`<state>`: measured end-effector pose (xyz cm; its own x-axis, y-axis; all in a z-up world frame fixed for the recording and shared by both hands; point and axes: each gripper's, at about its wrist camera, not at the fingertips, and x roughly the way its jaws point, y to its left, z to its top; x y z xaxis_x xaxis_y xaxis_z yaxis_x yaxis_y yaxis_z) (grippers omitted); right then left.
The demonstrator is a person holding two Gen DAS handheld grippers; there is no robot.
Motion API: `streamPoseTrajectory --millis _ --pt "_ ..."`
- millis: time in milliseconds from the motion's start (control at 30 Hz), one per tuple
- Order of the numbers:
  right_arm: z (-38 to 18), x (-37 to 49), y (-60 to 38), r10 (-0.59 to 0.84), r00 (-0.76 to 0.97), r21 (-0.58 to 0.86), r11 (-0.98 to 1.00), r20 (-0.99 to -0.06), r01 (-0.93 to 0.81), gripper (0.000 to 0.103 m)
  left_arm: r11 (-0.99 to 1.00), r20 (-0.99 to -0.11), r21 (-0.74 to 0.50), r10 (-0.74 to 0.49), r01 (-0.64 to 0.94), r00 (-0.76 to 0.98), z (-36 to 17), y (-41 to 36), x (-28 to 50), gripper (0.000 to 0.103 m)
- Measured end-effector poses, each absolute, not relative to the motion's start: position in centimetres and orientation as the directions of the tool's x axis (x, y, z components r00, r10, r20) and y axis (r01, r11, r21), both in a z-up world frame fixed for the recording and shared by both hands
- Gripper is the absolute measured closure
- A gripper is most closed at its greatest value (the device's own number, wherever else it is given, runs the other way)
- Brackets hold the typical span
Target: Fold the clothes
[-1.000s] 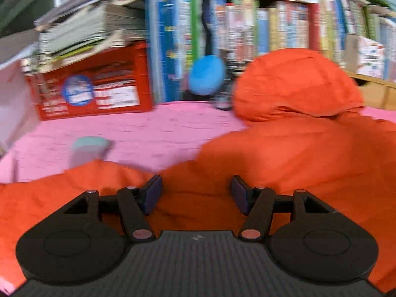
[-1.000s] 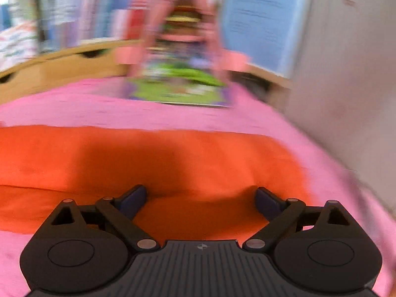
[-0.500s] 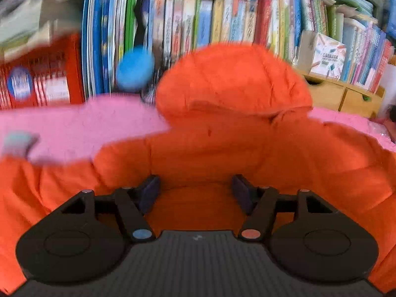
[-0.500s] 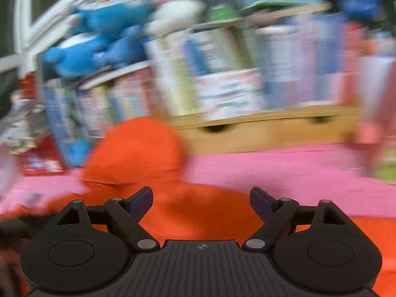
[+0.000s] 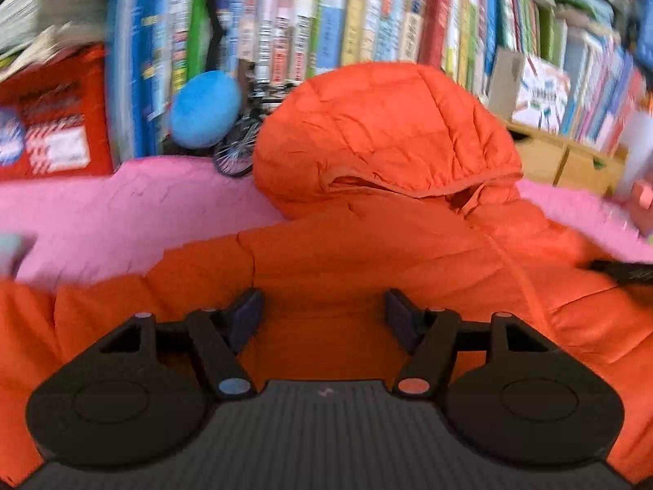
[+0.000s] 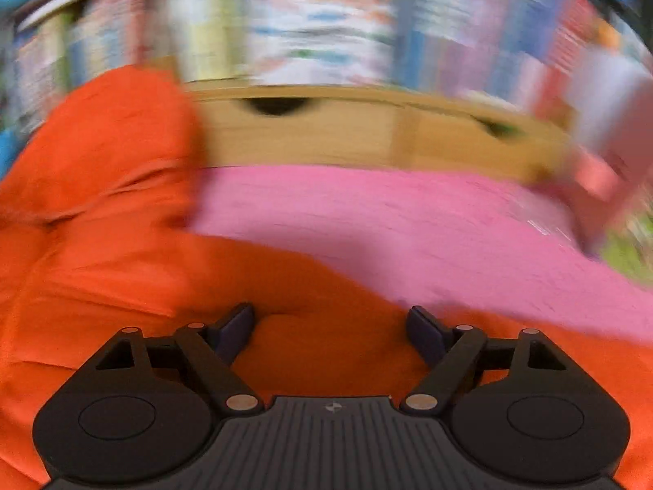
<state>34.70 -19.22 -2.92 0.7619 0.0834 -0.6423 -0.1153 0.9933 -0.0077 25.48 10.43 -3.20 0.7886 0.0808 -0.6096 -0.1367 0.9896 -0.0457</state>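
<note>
An orange quilted hooded jacket [image 5: 392,241] lies spread on a pink cloth [image 5: 134,208], hood [image 5: 379,130] towards the bookshelf. My left gripper [image 5: 324,314] hangs open just over the jacket's body, nothing between its fingers. The right wrist view is blurred: the same jacket [image 6: 122,253] fills its left and bottom, and my right gripper [image 6: 330,328] is open over the jacket's right part near the pink cloth [image 6: 408,220]. A dark tip of the other gripper [image 5: 624,271] enters the left wrist view at the right edge.
A packed bookshelf [image 5: 326,20] rises behind the hood. In front of it are a blue ball [image 5: 204,108], a small toy bicycle [image 5: 240,143] and a red box [image 5: 53,122] at the left. Wooden drawers [image 6: 326,126] line the back right.
Both views have swung. The left gripper moved from the sleeve towards the jacket's middle below the hood. The right gripper turned from the far right sleeve end back towards the hood. Both stayed open.
</note>
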Motion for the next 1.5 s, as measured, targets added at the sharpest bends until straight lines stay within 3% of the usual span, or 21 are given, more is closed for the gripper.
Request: streamPoseTrajectory --millis 200,300,433,533,667,767,967,1100,1200,1333,1500 --pt "-2.9 31.8 -24.9 -0.133 0.786 -0.115 0.990 -0.604 0.079 0.021 0.992 -0.597 0.040 0.118 -0.117 0.793 -3.2 10.5 25.4 0.035" --pt "-3.0 31.1 -28.0 -0.215 0.768 -0.120 0.977 -0.604 0.179 0.015 0.982 -0.562 0.087 0.189 -0.170 0.805 -3.0 10.7 21.8 0.037" --pt "-1.7 27.6 -24.7 0.026 0.816 -0.006 0.999 -0.578 -0.036 0.025 0.982 -0.502 0.008 0.167 -0.188 0.849 -0.9 11.0 16.1 0.037" --pt "-0.7 25.0 -22.2 0.207 0.816 0.073 0.977 -0.539 -0.200 0.025 0.994 -0.472 -0.022 0.087 -0.110 0.877 0.4 8.4 14.0 0.034" --pt "0.6 21.5 -18.9 0.438 0.768 0.164 0.896 -0.467 -0.412 0.017 0.995 -0.538 0.069 0.098 -0.072 0.837 -1.2 5.0 15.4 0.033" --pt "-1.0 20.0 -15.2 0.510 0.682 0.148 0.843 -0.524 -0.516 0.016 0.993 -0.592 0.068 0.118 -0.097 0.797 -2.8 4.8 16.5 0.027" --pt "-2.8 19.4 -12.9 0.371 0.706 -0.002 0.884 -0.604 -0.467 0.000 0.992 -0.607 0.065 0.122 -0.105 0.785 -3.3 4.7 17.1 0.023" --pt "-2.6 19.9 -12.7 0.379 0.691 0.027 0.886 -0.615 -0.462 0.000 0.994 -0.615 0.019 0.095 -0.106 0.783 -3.4 5.4 16.5 0.021" --pt "-2.5 20.3 -14.5 0.330 0.712 0.004 0.909 -0.620 -0.417 0.000 0.994 -0.619 0.013 0.096 -0.112 0.780 -3.4 5.5 16.5 0.015" --pt "-2.2 20.8 -16.9 0.263 0.736 -0.026 0.934 -0.624 -0.355 0.000 0.993 -0.621 0.006 0.095 -0.116 0.778 -3.4 5.7 16.5 0.015" --pt "-2.2 23.4 -23.4 0.166 0.743 0.032 0.981 -0.648 -0.191 0.000 0.993 -0.622 0.001 0.092 -0.116 0.777 -3.4 5.8 16.5 0.015"
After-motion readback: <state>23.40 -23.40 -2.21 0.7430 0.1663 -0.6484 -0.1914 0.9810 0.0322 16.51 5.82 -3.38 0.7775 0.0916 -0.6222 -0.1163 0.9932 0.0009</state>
